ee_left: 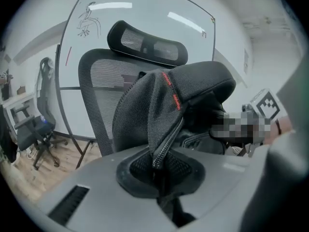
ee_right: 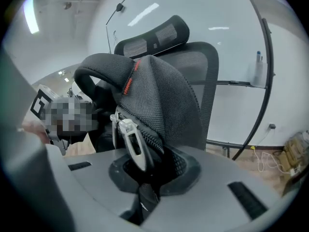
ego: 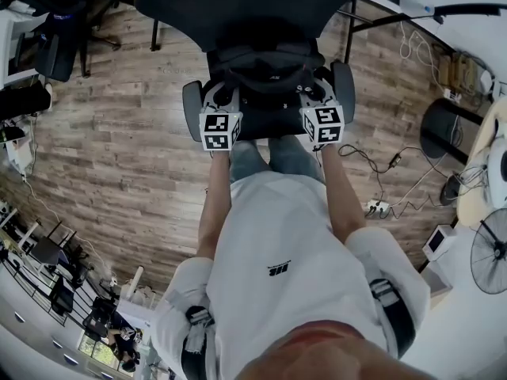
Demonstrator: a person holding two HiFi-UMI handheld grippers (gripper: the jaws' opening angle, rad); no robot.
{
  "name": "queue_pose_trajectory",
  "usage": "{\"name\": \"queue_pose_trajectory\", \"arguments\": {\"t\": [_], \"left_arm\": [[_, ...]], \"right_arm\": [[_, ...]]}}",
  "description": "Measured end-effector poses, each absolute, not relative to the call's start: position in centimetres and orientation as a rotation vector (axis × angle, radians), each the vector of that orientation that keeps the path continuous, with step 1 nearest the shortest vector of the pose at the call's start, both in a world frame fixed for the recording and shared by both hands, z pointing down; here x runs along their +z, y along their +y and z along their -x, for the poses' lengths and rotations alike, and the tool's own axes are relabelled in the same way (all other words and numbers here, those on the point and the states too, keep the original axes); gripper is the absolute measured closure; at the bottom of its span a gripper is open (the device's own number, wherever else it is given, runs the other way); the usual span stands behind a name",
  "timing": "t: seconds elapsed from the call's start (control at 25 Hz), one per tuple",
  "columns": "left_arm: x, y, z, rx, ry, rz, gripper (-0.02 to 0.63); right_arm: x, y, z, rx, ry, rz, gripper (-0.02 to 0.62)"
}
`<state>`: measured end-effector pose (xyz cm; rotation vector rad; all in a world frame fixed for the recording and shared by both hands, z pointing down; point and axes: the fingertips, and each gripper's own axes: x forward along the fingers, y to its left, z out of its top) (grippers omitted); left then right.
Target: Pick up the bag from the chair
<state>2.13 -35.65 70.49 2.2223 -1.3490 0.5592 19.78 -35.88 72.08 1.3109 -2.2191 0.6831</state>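
The person wears a white T-shirt (ego: 269, 220) with black logo (ego: 279, 269) and blue jeans (ego: 273, 157).

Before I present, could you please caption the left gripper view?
Left gripper clamps a black mesh bag before a mesh office chair.

From high above the chair (ego: 261, 62), the head camera looks steeply down past the wearer's shirt (ego: 277, 236) onto the seat, with the floor (ego: 127, 149) spread around it. The camera on the left tongs (ee_left: 161, 175) sits left of the chair's front, hard against the bag (ee_left: 164, 105), facing the chair's back and the whiteboard (ee_left: 145, 13) behind it. Its twin on the right tongs (ee_right: 145, 180) faces the same back from right of the chair's front, equally close. All three share bag and chair. Each tongs camera catches the other's marker cube (ee_left: 265, 105) across the bag.
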Motion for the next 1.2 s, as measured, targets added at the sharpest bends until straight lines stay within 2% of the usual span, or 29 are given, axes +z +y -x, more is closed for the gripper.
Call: {"name": "queue_pose_trajectory", "arguments": {"t": [0.28, 1.2], "left_arm": [[69.6, -35.5, -2.0, 0.511, -1.362, -2.172, 0.588], [63.9, -37.5, -2.0, 0.445, -1.385, -2.191, 0.589]], "right_arm": [[70.9, -35.8, -19.9, 0.804, -2.201, -1.371, 0.581], [65.3, -37.5, -20.0, 0.818, -2.267, -1.36, 0.588]]}}
